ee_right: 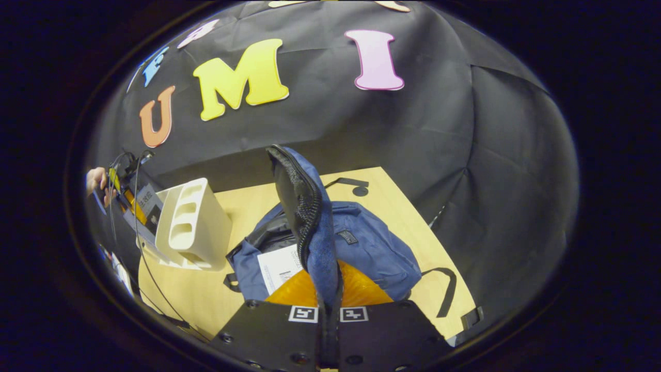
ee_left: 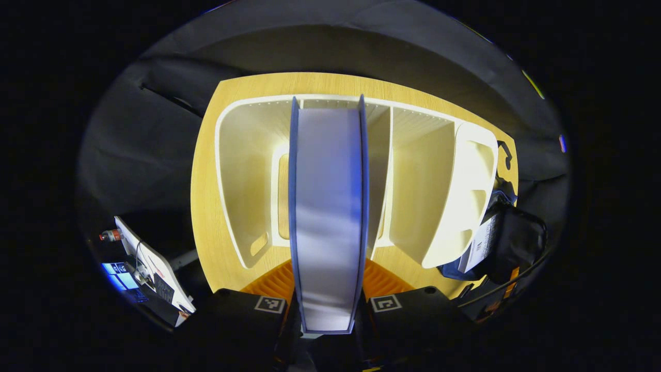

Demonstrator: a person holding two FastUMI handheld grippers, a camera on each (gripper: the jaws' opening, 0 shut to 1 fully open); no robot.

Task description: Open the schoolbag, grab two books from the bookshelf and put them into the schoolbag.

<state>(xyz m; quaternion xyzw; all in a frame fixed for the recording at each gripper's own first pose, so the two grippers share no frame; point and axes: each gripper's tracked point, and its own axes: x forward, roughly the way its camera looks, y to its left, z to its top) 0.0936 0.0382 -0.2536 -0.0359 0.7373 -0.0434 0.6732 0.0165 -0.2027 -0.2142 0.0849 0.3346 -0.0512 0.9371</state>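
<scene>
My left gripper (ee_left: 329, 310) clamped on blue-covered book (ee_left: 328, 217), page edges toward camera, upright before white bookshelf (ee_left: 439, 196) on wooden table (ee_left: 206, 206). My right gripper (ee_right: 329, 310) pinches flap (ee_right: 304, 206) of blue schoolbag (ee_right: 372, 248), raised; bag lies open beside bookshelf, white paper (ee_right: 279, 266) inside.

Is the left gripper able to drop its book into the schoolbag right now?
Probably yes. The left gripper grips the book, and the right gripper holds the flap up, so the schoolbag looks open.
</scene>
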